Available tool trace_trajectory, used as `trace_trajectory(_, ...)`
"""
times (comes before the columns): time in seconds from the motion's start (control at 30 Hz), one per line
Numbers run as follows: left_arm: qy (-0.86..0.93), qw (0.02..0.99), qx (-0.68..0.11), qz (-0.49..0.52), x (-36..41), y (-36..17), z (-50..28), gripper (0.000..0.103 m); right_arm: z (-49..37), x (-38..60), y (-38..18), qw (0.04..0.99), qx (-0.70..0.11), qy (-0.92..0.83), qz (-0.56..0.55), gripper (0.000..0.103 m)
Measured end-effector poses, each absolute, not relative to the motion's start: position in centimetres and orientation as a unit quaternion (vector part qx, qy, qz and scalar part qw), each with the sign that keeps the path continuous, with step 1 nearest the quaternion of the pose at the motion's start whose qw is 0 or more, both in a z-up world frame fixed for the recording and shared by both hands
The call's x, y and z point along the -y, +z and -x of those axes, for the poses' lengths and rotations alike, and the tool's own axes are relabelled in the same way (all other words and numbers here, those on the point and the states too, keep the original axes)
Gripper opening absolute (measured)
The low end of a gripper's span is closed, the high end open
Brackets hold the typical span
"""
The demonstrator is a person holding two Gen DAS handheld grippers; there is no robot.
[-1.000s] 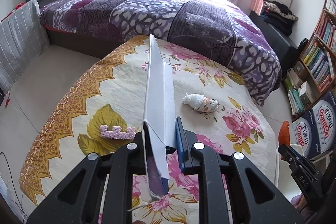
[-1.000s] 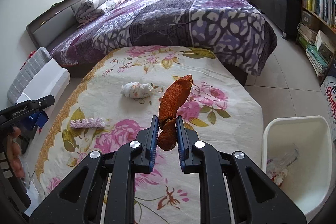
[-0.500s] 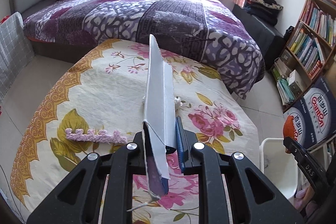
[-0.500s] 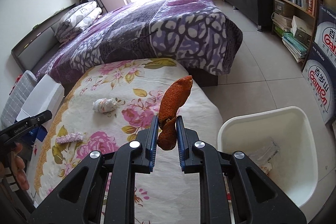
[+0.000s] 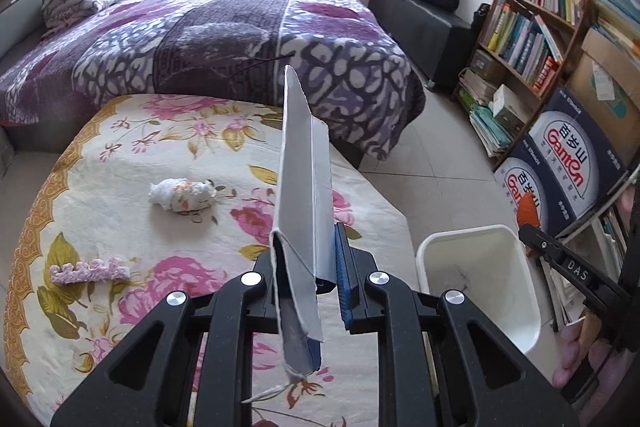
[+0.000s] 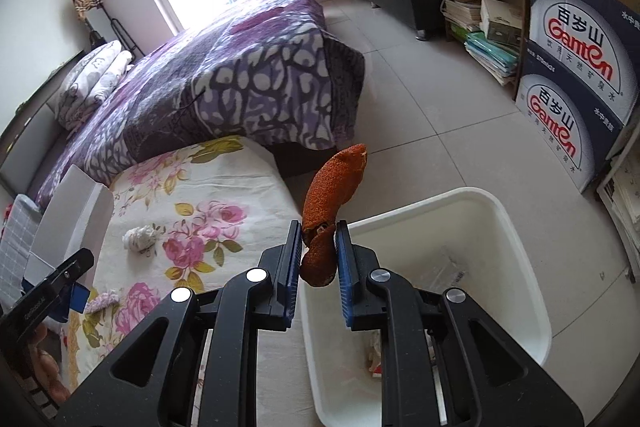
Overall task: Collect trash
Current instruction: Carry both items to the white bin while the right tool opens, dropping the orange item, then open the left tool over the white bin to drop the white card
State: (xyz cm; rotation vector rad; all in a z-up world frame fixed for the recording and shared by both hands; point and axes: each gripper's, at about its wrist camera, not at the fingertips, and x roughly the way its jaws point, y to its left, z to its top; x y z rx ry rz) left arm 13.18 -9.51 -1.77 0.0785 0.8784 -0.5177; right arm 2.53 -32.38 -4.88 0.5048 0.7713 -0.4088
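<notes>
Right claw (image 6: 318,255) is clamping an orange peel (image 6: 334,195) and hanging over the near rim of the white trash bin (image 6: 516,227), which is sitting on the floor beside the floral-cloth surface (image 6: 208,187). Left claw (image 5: 306,279) is pinching a flattened white carton (image 5: 302,187), hovering over the surface edge, bin (image 5: 480,267) off to its right. Risk: the peel is sitting near the rim, so an early release could be dropping it onto the floor; the tall carton is gripped low on 1 edge and could be pivoting or catching the rim. 2 pieces are lying uncollected: a crumpled tissue wad (image 5: 182,193) and a pink strip (image 5: 90,270). Bin contents are partly blocked by the claw arms; carton print is unreadable.
</notes>
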Motion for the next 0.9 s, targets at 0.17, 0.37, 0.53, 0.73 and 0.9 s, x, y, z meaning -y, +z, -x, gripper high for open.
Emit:
trace_trajectory(0.17,-0.284,0.861,-0.417,-0.067,13.7,-2.3,-11.2,0.018,-1.0,35.2,-5.5,0.856,-0.381,-0.232,-0.262,0.018)
trace_trajectory(0.37,-0.318,0.845,-0.418,-0.098,17.8,-3.4,-9.2,0.019,1.2,37.4,-5.8,0.839,-0.377,-0.285,-0.270,0.058)
trace_trajectory(0.53,-0.341,0.835,-0.415,-0.120,20.5,-3.9,-7.6,0.019,2.9,39.2,-5.5,0.833,-0.362,-0.310,-0.281,0.069)
trace_trajectory(0.73,-0.365,0.823,-0.413,-0.140,23.2,-4.2,-5.9,0.019,4.9,41.7,-5.3,0.822,-0.349,-0.336,-0.299,0.078)
trace_trajectory(0.9,-0.384,0.810,-0.417,-0.149,24.7,-4.9,-4.8,0.024,6.1,43.0,-5.3,0.814,-0.340,-0.352,-0.312,0.085)
